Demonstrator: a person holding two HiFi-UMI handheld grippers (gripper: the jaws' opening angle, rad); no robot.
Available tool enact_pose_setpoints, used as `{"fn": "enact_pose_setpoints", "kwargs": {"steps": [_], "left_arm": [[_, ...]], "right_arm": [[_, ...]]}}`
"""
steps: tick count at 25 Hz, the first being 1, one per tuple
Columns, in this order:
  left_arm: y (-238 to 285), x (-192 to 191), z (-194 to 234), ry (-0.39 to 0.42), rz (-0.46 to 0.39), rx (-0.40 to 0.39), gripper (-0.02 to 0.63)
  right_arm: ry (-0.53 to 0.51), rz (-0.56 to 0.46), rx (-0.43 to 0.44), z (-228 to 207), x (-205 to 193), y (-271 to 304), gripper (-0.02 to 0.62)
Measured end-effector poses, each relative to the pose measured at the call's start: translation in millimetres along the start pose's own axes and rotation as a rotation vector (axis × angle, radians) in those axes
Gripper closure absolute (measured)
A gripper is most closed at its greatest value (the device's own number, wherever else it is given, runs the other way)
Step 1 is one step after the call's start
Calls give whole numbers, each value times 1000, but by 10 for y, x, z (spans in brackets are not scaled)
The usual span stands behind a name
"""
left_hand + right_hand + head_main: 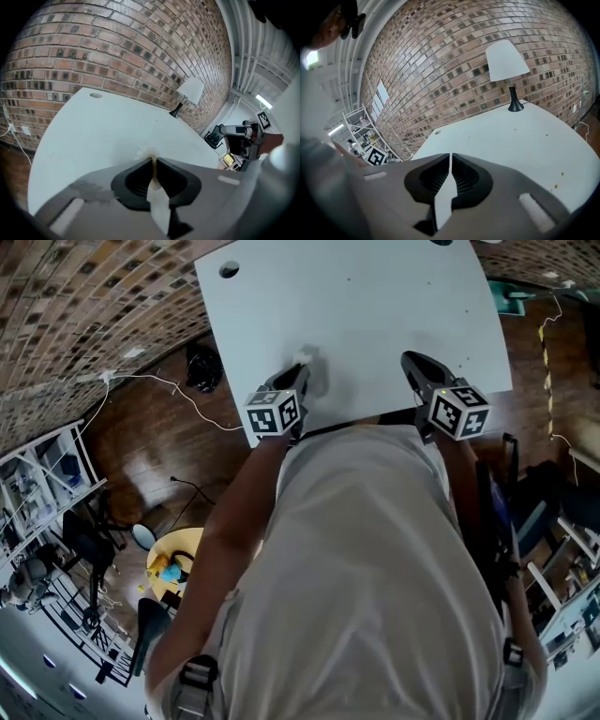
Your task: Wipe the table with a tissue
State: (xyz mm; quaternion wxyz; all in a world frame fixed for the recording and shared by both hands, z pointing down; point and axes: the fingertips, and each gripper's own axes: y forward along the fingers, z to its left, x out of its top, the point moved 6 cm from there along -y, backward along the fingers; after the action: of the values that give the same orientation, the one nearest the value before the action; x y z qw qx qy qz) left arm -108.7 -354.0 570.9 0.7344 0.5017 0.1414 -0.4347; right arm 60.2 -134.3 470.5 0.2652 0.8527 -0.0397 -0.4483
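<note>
A small crumpled white tissue (303, 358) is pinched in my left gripper (298, 371), which rests low over the white table (375, 306) near its front edge. In the left gripper view the tissue (144, 152) pokes out past the tips of the left gripper (154, 161), whose jaws are shut on it. My right gripper (412, 362) hovers over the table's front right part. In its own view the right gripper (450, 157) is shut with nothing between the jaws. A few tiny specks (556, 186) lie on the table at right.
A white-shaded lamp (506, 61) on a black stem stands at the table's far side against the brick wall (117, 51). A round hole (229, 270) sits at the far left corner. White cables (178, 390), chairs and shelves crowd the wooden floor to the left.
</note>
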Motion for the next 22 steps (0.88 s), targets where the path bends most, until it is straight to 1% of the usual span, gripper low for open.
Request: {"fn": "enact_pose_setpoints", "kwargs": {"steps": [4,7,11,13,15,17,19,22], "left_arm": [[113,86,-98,-7,-14,30,569],[258,161,-254,-14,-24,46,569],[489,290,-513,29,-14,44,569],[604,333,-669,46,-6,41,569],[714,390,-814,55,0,28,569],[805,473,-865,56,2,30,569],[866,574,-835,48,2,56,569],[981,783,-796,33,0,102,569]], "right_arm": [[-37,27,29,-185,60,42,573],[-64,50,58,-353,134,-6,573],[-66,50,78,-630,227,-61,573],[-68,51,60,-781,252,-141,573],[-85,50,21,-928,295,-236,572],[-83,37,-9,-1044,346,-292,572],[-63,23,-17,-1116,372,-333,572],[-36,9,-7,-1229,397,-450,572]]}}
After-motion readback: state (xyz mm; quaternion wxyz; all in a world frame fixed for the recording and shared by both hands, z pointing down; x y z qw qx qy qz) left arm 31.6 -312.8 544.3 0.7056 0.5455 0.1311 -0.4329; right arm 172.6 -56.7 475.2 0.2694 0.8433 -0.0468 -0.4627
